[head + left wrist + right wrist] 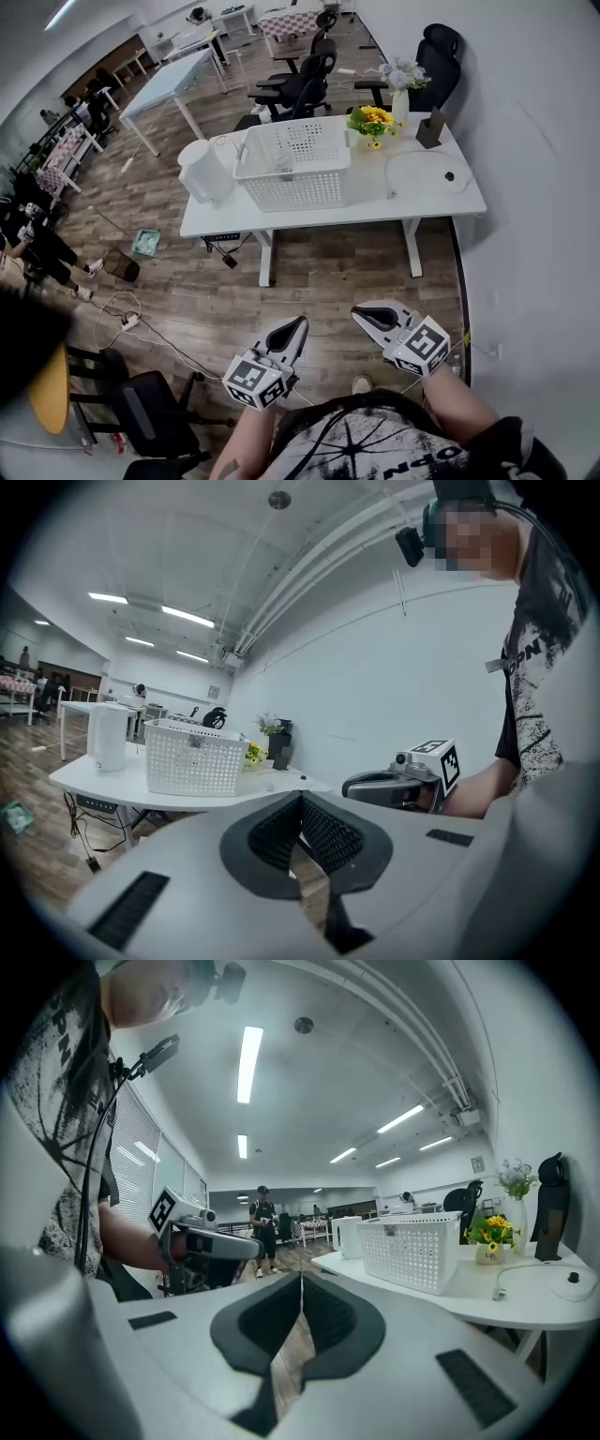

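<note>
Both grippers are held low over the wooden floor, close to the person's body and well short of the white table [427,199]. My left gripper [299,324] is shut, its dark pads meeting at the tip [301,799] with nothing between them. My right gripper [361,315] is shut too, its jaws closed on a thin seam [300,1281] and empty. Each gripper shows in the other's view: the right gripper [394,785] and the left gripper [208,1243]. A white perforated basket [295,164] stands on the table, far ahead of both.
On the table stand a white kettle [204,171], yellow flowers [372,122], a vase of pale flowers [403,80] and a cable with a round puck [450,175]. Black office chairs [300,80] are behind it. A person [262,1227] stands farther down the room. A cable and power strip [127,321] lie on the floor at left.
</note>
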`<state>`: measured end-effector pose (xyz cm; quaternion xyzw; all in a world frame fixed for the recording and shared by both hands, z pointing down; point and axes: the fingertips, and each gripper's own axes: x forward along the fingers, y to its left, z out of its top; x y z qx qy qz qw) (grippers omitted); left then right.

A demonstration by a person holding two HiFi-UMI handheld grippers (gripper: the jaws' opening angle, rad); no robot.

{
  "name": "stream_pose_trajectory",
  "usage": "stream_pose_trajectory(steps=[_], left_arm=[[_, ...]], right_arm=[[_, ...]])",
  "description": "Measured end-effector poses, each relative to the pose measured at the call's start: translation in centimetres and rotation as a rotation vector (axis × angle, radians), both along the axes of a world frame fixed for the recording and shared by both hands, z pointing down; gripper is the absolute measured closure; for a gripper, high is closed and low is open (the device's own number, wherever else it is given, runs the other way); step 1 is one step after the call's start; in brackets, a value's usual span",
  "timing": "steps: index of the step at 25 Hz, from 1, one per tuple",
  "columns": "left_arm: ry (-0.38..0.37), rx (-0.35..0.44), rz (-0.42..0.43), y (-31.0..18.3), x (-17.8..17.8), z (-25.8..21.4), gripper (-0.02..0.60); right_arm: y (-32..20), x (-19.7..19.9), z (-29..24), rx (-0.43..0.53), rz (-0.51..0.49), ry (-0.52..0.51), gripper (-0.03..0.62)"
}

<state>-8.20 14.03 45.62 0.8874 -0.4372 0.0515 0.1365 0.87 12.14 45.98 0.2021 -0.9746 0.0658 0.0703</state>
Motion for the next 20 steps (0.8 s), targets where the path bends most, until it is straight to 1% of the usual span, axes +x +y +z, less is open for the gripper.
stream_pose_trajectory(steps=[5, 8, 15, 20], left_arm=[[-0.054, 0.022, -0.041, -2.2, 0.4, -0.2, 0.572], [-0.066, 0.021, -0.046, -2.9, 0.4, -0.2, 0.572], [-0.052, 0.003, -0.03, -4.6, 0.4, 1.2, 0.572], [-0.038, 0.004, 0.014, -7.7, -1.1, 1.9, 0.572]], right_arm=[[-2.1, 1.0, -0.1, 0.021, -0.032, -0.002, 0.571], [-3.0, 1.5, 0.2, 0.026, -0.034, 0.01, 0.571], [-4.6, 1.6, 1.0, 0.011, -0.01, 0.026, 0.571], [-7.2, 0.3, 1.7, 0.007, 0.03, 0.044, 0.571]])
